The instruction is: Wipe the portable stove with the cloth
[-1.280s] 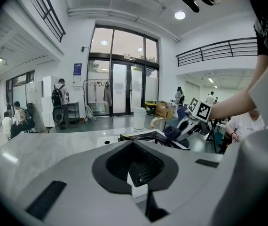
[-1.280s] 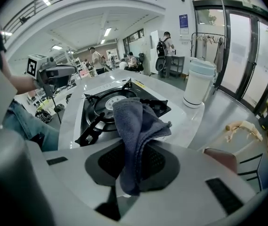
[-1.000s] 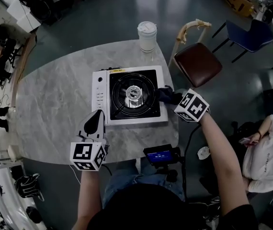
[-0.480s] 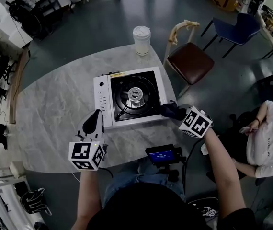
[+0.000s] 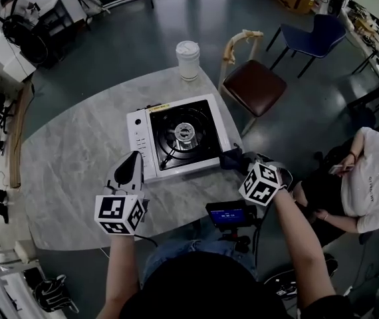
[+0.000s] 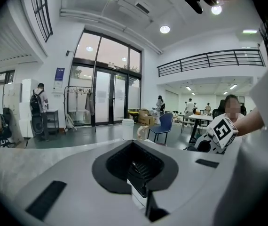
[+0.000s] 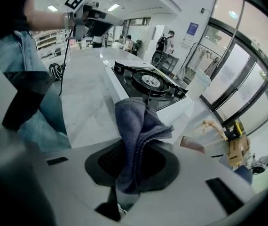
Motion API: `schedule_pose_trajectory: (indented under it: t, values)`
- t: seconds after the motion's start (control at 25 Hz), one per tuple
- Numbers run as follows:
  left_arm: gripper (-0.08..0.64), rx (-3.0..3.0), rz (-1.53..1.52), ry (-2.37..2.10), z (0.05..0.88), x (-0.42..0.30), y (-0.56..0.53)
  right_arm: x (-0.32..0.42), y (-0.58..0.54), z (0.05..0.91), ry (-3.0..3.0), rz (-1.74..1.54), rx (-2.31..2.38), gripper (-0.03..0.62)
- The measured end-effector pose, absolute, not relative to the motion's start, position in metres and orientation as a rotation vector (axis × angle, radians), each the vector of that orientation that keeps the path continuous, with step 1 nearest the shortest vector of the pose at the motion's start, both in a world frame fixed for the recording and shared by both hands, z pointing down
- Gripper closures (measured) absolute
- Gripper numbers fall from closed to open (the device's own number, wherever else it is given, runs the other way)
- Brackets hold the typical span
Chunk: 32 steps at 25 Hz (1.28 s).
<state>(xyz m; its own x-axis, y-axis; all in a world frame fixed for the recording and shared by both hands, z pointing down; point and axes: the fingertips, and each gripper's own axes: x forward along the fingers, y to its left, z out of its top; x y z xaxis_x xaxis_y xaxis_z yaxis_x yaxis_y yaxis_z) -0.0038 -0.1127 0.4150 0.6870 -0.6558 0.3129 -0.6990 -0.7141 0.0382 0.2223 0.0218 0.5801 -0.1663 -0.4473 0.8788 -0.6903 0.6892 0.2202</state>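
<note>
One soft, light cloth [image 7: 138, 126] is hanging bunched in my clenched right claw [image 5: 238, 162] beside the stove [image 5: 176, 138]; my left claw [image 5: 128, 171] is resting closed, empty.

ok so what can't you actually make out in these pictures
Whether the cloth touches the portable stove: head view, too small and dark; right gripper view, the cloth in the right hand-held gripper hides the stove's near edge.
Print on the stove's yellow label: head view, too small.
What the cup holds: head view, its lid covers it.
Readout on the small screen: head view, too small.
</note>
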Motion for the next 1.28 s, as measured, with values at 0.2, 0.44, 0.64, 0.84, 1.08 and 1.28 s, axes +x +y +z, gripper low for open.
schedule_pose_trajectory:
  t: [0.2, 0.44, 0.64, 0.84, 1.08, 1.28]
  values:
    - [0.549, 2.738, 0.425, -1.078, 0.420, -0.007, -0.112, 0.219, 0.023, 0.581, -1.588, 0.262, 0.862, 0.517]
    - [0.549, 2.716, 0.438, -1.042, 0.435, -0.022, -0.107, 0.204, 0.022, 0.581, -1.368, 0.243, 0.854, 0.517]
    - [0.549, 2.698, 0.447, -1.023, 0.443, -0.040, -0.104, 0.173, 0.014, 0.579, -1.363, 0.264, 0.888, 0.517]
    - [0.549, 2.673, 0.440, -1.039, 0.447, -0.066, -0.106, 0.140, 0.008, 0.579, -1.378, 0.257, 0.857, 0.517]
    - [0.549, 2.649, 0.438, -1.054, 0.452, -0.092, -0.106, 0.098, -0.001, 0.580, -1.396, 0.229, 0.817, 0.517]
    - [0.549, 2.641, 0.429, -1.071, 0.454, -0.110, -0.105, 0.055, -0.011, 0.579, -1.456, 0.211, 0.783, 0.517]
